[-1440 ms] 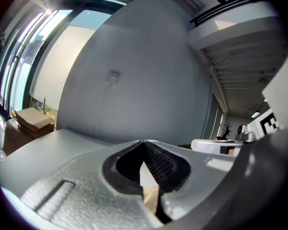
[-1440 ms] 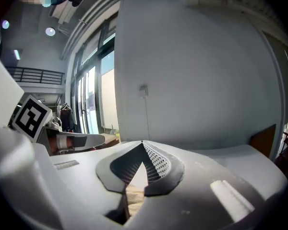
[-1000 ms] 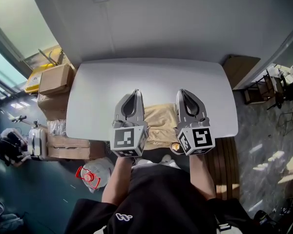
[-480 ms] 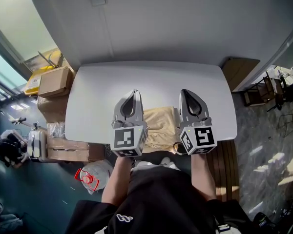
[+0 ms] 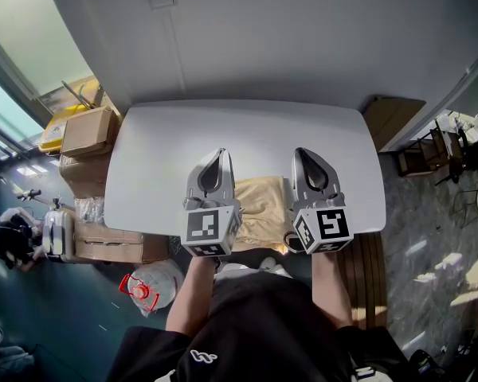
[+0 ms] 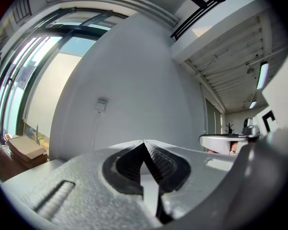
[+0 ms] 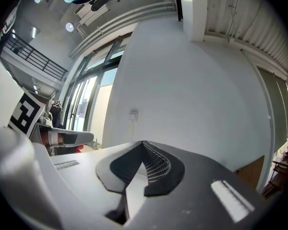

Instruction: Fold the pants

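**Item:** pants point(image 5: 263, 201). Tan, compact bundle at near edge of bench point(image 5: 247, 130), btwn my tongs.
**L tongs** point(image 5: 217, 154), **R tongs** point(image 5: 303, 154): both closed tip-to-tip, nothing held, aimed at wall.
**Stage:** fits either folded and done, or bunched awaiting spread. Next move can't be settled from this.

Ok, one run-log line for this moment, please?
left gripper: shut, empty | right gripper: shut, empty | pants: tan, lying on table at near edge, between grippers, not gripped
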